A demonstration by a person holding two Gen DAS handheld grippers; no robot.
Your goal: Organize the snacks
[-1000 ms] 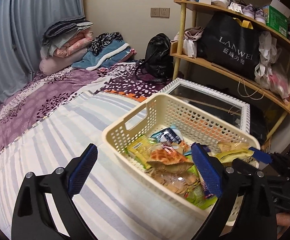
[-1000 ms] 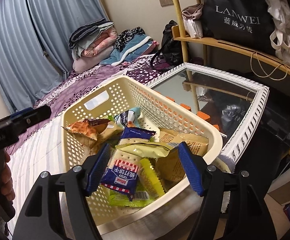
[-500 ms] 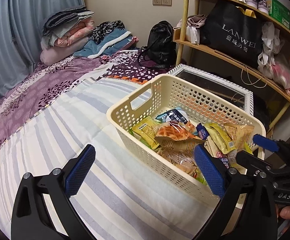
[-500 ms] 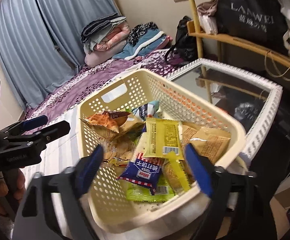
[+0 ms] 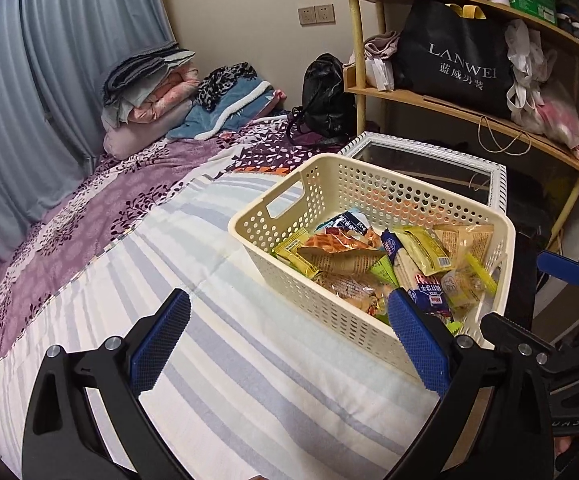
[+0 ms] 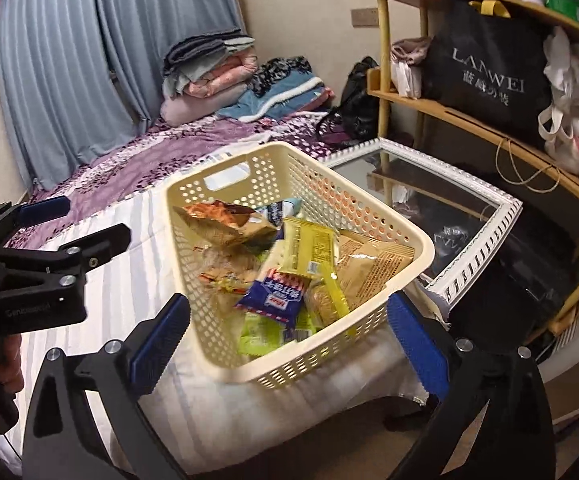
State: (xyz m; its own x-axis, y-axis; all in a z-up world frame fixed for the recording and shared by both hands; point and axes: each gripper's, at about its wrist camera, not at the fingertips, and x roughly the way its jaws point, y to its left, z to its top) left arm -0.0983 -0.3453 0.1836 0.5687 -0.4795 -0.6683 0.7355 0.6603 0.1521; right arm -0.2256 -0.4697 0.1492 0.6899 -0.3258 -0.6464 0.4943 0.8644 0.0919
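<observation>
A cream perforated basket [image 5: 329, 184] sits on the striped bedspread at the bed's corner, full of snack packets: a blue-and-red packet [image 5: 429, 294], a yellow packet [image 5: 423, 250] and an orange waffle-print bag [image 5: 341, 246]. It also shows in the right wrist view [image 6: 373, 320] with the blue-and-red packet [image 6: 277, 296] on top. My left gripper [image 5: 289, 344] is open and empty, just in front of the basket's near wall. My right gripper [image 6: 287, 344] is open and empty, held back from the basket's corner.
A white-framed glass table [image 5: 429, 156] stands beyond the basket. A wooden shelf [image 5: 469, 108] with a black LANWEI bag [image 5: 457, 72] is at the right. Folded blankets [image 5: 149, 84] and a black backpack [image 5: 325, 92] lie at the bed's far end by the blue curtain [image 5: 69, 40].
Both grippers have drawn back from the basket and stayed open. The yellow and blue-and-red packets that sat between the right gripper's fingers now lie in the basket.
</observation>
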